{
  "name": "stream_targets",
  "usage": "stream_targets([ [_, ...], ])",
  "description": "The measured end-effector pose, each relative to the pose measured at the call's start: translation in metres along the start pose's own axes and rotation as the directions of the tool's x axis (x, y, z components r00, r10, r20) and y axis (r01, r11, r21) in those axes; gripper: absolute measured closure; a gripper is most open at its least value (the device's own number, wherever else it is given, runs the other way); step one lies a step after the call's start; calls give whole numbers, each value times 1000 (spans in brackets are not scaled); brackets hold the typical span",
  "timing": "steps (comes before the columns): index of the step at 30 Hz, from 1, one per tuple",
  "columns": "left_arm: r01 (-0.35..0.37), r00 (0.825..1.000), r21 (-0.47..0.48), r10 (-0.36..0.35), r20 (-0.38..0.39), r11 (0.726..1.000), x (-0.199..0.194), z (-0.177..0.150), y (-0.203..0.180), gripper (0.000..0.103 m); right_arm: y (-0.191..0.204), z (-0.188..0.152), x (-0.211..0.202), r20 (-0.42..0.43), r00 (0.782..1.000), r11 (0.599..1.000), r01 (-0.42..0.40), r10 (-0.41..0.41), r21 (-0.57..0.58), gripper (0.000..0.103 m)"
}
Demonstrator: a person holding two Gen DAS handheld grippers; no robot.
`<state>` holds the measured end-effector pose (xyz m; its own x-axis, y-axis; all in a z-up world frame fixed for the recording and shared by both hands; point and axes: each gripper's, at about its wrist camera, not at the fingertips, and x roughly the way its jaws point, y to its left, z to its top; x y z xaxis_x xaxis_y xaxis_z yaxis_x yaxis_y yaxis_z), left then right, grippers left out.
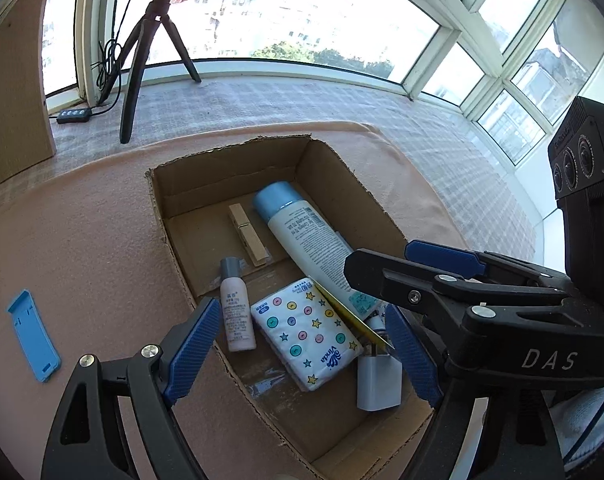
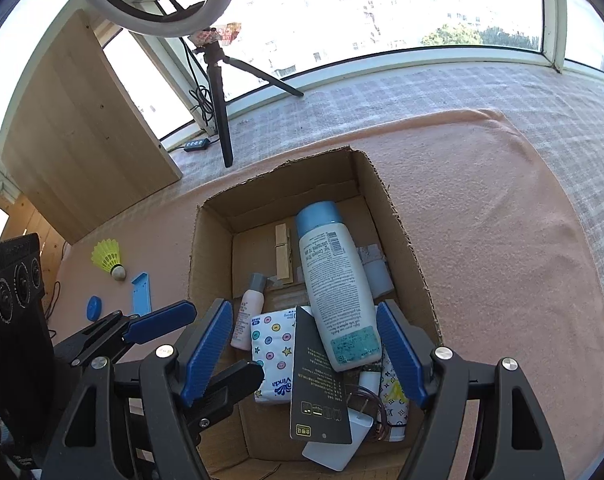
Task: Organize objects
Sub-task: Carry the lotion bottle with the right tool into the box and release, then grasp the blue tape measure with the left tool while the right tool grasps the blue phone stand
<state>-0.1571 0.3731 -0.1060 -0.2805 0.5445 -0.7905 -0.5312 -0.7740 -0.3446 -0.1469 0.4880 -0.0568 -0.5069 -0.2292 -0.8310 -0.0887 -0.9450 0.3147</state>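
Both the left claw (image 1: 298, 344) and right claw (image 2: 304, 348) hang spread and empty over the box (image 2: 406, 236), where crowded bottle (image 2: 334, 280) and tissues (image 2: 272, 352) beneath could snag a careless descent.

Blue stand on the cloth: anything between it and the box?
Nothing lies on the pink cloth between the blue stand and the cardboard box. Only the box's own left wall stands in the path, so the stand must go over it.

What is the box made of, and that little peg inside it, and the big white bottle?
Box: brown corrugated cardboard, matte, torn ragged rim. Peg: pale bare wood, it seems, grain faintly showing. Big bottle: looks like smooth plastic, slightly glossy white with blue cap.
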Motion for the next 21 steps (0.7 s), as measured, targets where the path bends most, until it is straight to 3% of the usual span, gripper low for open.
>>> stream_targets([
  [11,-34,999,-55,35,30,998,-40,-18,42,17,34,-7,3,6,999,999,-44,44,-2,32],
  [21,-100,992,-138,110,65,985,-90,-47,102,17,93,-15,7,20,998,994,-65,67,-83,32],
])
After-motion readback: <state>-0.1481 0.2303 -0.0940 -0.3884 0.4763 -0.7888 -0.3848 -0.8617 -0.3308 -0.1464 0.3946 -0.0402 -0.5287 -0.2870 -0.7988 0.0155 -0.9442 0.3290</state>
